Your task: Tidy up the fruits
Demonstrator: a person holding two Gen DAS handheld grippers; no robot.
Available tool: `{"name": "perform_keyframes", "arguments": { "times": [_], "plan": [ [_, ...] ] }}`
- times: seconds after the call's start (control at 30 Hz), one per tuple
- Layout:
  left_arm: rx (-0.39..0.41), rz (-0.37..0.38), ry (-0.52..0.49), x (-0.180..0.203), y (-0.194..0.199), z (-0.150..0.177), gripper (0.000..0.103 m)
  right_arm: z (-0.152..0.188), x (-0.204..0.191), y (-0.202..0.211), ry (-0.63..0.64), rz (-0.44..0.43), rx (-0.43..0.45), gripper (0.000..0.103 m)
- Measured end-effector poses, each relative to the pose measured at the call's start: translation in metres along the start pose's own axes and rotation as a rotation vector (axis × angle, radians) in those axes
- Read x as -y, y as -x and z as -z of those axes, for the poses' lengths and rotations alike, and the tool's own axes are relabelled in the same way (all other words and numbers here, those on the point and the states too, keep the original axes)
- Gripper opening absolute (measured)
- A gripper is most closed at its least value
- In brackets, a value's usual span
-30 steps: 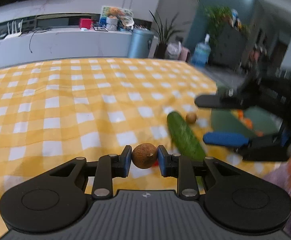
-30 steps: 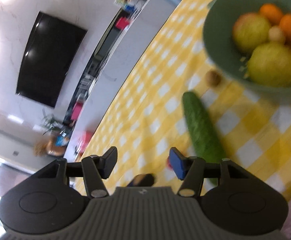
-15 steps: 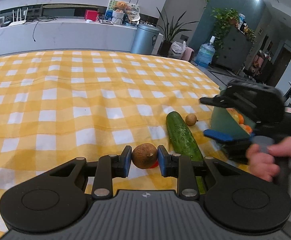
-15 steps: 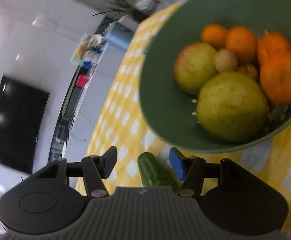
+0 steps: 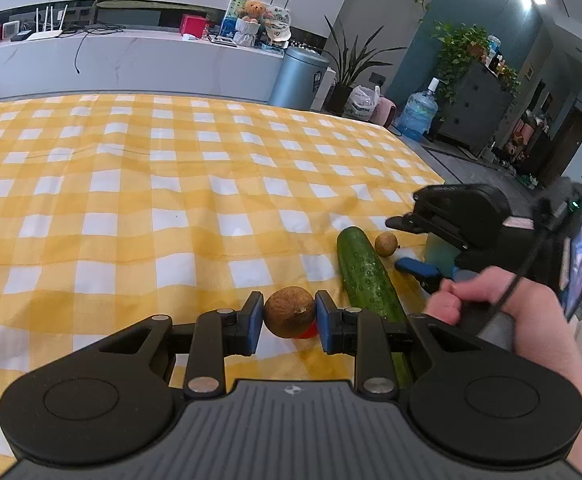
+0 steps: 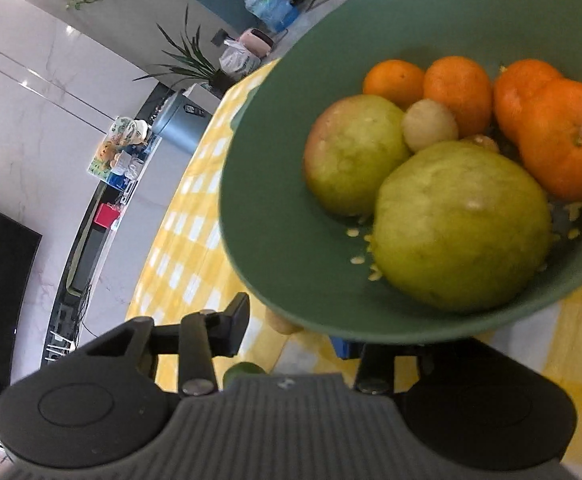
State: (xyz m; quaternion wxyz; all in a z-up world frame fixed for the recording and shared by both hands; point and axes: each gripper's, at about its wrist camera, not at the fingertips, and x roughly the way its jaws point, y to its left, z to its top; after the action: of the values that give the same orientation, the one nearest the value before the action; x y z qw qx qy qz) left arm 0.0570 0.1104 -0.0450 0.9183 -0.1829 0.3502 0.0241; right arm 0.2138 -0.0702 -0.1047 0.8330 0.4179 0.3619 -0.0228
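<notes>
Yellow checked cloth (image 5: 219, 216) covers the bench, where a cucumber (image 5: 365, 276) and a loose brown fruit (image 5: 385, 244) lie near the green bowl (image 6: 291, 240). The left tool (image 5: 289, 318) grips a round, rough brown fruit (image 5: 289, 312) above the cloth. The right tool (image 6: 291, 330) is closing around the bowl's rim.

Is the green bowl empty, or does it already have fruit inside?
Not empty. The green bowl holds two large green fruits and several oranges.

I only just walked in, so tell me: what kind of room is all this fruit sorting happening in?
Most likely a home living or dining area. The yellow checked tablecloth covers a table, a long counter behind holds toys and a router, and houseplants and a water jug stand by the wall.
</notes>
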Motion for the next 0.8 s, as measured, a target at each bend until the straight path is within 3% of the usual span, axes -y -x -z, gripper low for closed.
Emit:
{"name": "perform_keyframes", "arguments": {
  "times": [0.2,0.33,0.43,0.8],
  "plan": [
    [-0.011,-0.013,-0.023,0.004,-0.002,0.001,0.031,0.012,-0.019,-0.013,0.106,0.036,0.049,0.034],
    [-0.015,-0.023,-0.025,0.004,-0.003,0.001,0.031,0.012,-0.022,-0.022,0.146,0.062,0.064,0.021],
    [-0.019,-0.028,-0.026,0.003,-0.004,0.001,0.031,0.013,-0.023,-0.026,0.169,0.071,0.074,0.021],
    [-0.018,-0.056,-0.002,-0.006,-0.004,0.0,0.031,0.009,-0.002,-0.008,0.088,0.002,0.003,0.02]
  ]
}}
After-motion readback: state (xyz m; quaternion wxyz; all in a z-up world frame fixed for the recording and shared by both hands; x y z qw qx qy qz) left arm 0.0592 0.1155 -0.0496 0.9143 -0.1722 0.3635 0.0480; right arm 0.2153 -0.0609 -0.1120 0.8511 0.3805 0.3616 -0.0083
